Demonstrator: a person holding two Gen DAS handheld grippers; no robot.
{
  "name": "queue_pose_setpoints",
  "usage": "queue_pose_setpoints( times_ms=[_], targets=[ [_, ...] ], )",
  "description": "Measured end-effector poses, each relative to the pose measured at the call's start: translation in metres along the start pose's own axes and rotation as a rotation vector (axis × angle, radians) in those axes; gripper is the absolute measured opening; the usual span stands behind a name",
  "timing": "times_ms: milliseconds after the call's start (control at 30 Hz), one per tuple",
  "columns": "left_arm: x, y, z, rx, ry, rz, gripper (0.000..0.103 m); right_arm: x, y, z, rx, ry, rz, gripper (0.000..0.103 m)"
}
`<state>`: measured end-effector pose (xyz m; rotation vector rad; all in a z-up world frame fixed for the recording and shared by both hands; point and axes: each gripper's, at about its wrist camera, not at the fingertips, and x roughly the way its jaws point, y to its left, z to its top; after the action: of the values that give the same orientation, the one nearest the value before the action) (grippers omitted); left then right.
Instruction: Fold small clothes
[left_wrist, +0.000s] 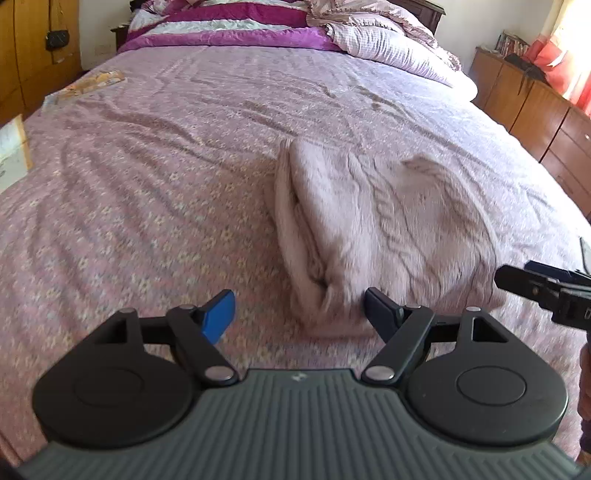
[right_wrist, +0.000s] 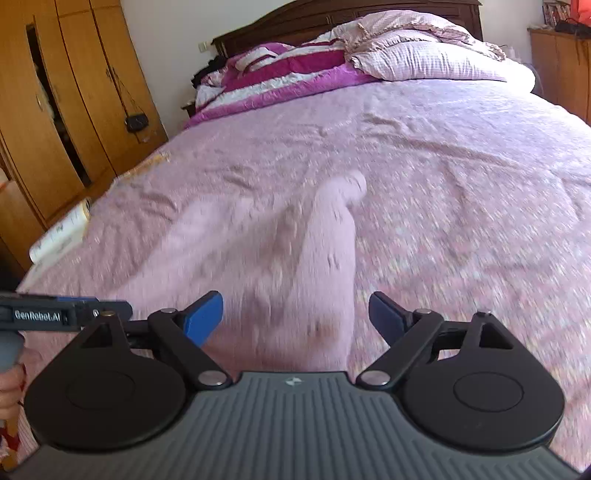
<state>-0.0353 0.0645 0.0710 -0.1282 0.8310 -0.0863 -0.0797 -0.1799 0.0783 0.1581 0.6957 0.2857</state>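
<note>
Left wrist view: your left hand-held gripper (left_wrist: 300, 310) is released, nothing between the jaws, with the folded pink garment (left_wrist: 373, 221) lying on the bed (left_wrist: 147, 177) just beyond it, right of centre. Right wrist view: right hand-held gripper (right_wrist: 296, 312) also spread and empty, garment (right_wrist: 280, 266) just ahead, so I'd judge this fold is laid down.

Fuzzy, seemingly knitted pink garment (left_wrist: 373, 229) on matt cotton-like bedspread (left_wrist: 155, 192); glossy wooden wardrobe (right_wrist: 74, 92)
</note>
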Motion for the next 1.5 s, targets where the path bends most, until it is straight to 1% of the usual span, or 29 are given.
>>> queue_pose_setpoints(
  times_ms=[200, 400, 433, 533, 633, 767, 800, 867, 1500],
  targets=[
    [0.0, -0.006, -0.028, 0.01, 0.02, 0.06, 0.078, -0.001, -0.001, -0.032, 0.031, 0.038, -0.042, 0.091],
    [0.017, -0.013, -0.049, 0.041, 0.058, 0.127, 0.078, 0.01, -0.003, -0.052, 0.026, 0.086, -0.081, 0.091],
    [0.019, -0.015, -0.051, 0.04, 0.062, 0.133, 0.078, 0.012, -0.003, -0.054, 0.023, 0.09, -0.09, 0.091],
    [0.026, -0.019, -0.057, 0.029, 0.087, 0.119, 0.078, 0.018, -0.002, -0.064, 0.007, 0.112, -0.12, 0.091],
    [0.029, -0.026, -0.061, 0.05, 0.078, 0.144, 0.078, 0.023, 0.0, -0.071, -0.021, 0.12, -0.13, 0.093],
    [0.031, -0.027, -0.063, 0.038, 0.08, 0.154, 0.08, 0.027, 0.005, -0.075, -0.052, 0.121, -0.141, 0.096],
    [0.032, -0.027, -0.063, 0.031, 0.082, 0.156, 0.086, 0.028, 0.005, -0.076, -0.055, 0.121, -0.144, 0.096],
    [0.034, -0.026, -0.062, 0.019, 0.095, 0.165, 0.09, 0.03, 0.006, -0.076, -0.059, 0.119, -0.148, 0.097],
    [0.035, -0.028, -0.061, 0.021, 0.097, 0.173, 0.09, 0.033, 0.005, -0.075, -0.037, 0.118, -0.144, 0.099]
  ],
)
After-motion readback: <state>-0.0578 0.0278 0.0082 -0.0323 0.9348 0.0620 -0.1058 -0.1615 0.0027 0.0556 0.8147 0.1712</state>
